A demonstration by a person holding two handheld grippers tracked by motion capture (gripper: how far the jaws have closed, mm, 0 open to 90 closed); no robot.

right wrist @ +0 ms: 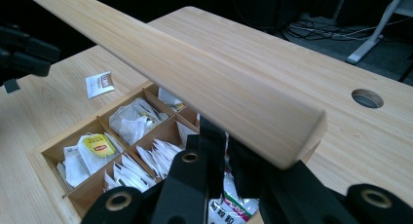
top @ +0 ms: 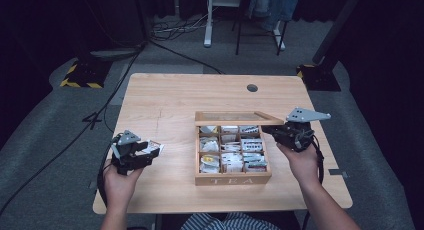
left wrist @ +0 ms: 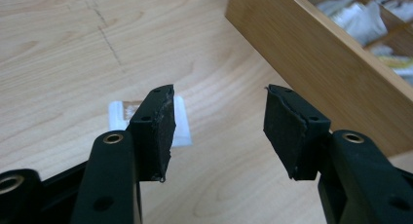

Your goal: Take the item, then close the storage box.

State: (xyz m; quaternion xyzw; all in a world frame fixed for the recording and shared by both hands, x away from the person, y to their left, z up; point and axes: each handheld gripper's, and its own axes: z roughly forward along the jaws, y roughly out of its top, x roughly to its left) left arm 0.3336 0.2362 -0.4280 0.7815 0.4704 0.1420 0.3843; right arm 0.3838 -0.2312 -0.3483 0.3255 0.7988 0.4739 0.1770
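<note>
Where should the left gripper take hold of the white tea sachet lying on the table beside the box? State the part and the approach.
Grip the tea sachet across its short width, by its two long edges, coming straight down from above. It lies flat and thin on the table, so a sideways approach would probably find nothing to bite. The left gripper stands open just over it.

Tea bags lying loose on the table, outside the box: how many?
1. A single tea bag lies flat on the table, left of the tea box, just beyond the open left claw.
</note>
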